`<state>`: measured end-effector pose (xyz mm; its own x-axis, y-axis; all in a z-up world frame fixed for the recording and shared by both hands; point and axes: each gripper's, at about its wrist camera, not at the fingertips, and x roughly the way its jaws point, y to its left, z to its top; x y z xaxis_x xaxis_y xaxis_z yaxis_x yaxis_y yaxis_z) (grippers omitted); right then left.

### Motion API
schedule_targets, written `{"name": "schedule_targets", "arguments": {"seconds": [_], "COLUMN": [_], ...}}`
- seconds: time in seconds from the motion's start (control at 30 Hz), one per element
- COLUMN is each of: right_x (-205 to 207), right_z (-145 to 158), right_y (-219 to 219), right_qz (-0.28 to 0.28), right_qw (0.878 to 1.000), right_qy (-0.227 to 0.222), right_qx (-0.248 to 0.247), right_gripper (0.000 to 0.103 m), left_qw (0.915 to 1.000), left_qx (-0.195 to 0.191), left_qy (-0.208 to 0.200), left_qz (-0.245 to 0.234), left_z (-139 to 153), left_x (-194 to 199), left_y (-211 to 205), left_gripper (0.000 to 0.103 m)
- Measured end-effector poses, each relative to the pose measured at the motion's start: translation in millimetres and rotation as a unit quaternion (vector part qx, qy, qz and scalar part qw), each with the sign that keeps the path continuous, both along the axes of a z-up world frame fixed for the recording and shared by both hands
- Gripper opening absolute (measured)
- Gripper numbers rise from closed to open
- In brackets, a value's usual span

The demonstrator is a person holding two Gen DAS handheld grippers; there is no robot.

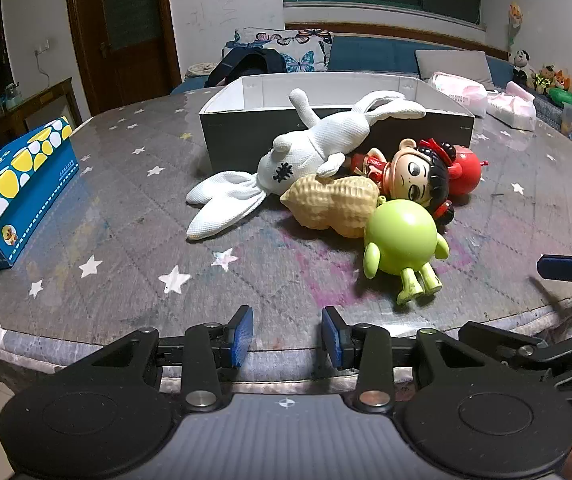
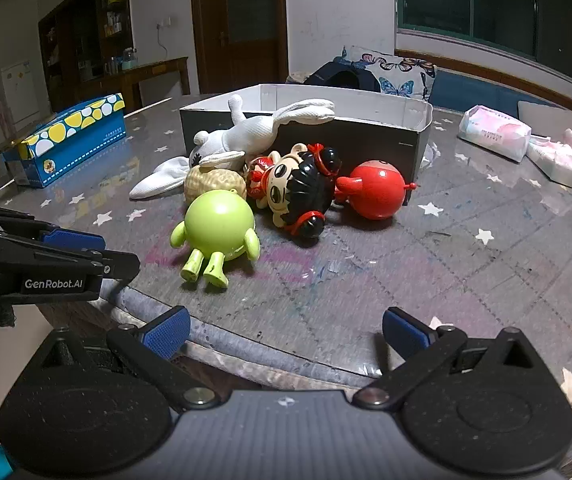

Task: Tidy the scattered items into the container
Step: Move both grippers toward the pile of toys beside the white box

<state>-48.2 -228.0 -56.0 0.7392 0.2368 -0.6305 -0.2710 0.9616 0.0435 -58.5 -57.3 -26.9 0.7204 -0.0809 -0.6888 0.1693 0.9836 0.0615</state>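
A pile of toys lies in front of an open dark box [image 1: 338, 136] [image 2: 366, 140] with a white inside. A white plush rabbit [image 1: 310, 148] [image 2: 246, 132] leans on the box's front wall. Beside it lie a tan peanut toy [image 1: 334, 204] [image 2: 214, 182], a black-haired doll in red [image 1: 418, 176] [image 2: 298, 192], a red round toy [image 1: 464, 168] [image 2: 374, 190] and a green round figure [image 1: 402, 240] [image 2: 218, 228]. My left gripper [image 1: 286, 336] is open and empty at the table's near edge. My right gripper [image 2: 286, 332] is open wide and empty, short of the toys.
A blue and yellow tissue box [image 1: 14, 196] [image 2: 74, 136] stands at the left. Pink tissue packs [image 2: 494, 132] lie at the right. The star-patterned table [image 1: 126, 240] ends just before both grippers. The left gripper's fingers [image 2: 74, 240] show at the right view's left edge.
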Motion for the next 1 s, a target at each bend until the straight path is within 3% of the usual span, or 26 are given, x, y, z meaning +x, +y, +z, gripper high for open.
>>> {"name": "schedule_targets", "arguments": {"seconds": [1.0], "right_x": [2.6], "right_z": [-3.1], "right_y": [5.3], "right_qz": [0.008], "right_qw": [1.0], "right_qy": [0.006], "right_qx": [0.001], "right_gripper": [0.103], "left_qw": [0.9999], "left_qx": [0.012], "left_qy": [-0.002], "left_qz": [-0.001], "left_z": [-0.2], "left_x": [-1.3], "left_y": [-4.7], "left_gripper": [0.04]}}
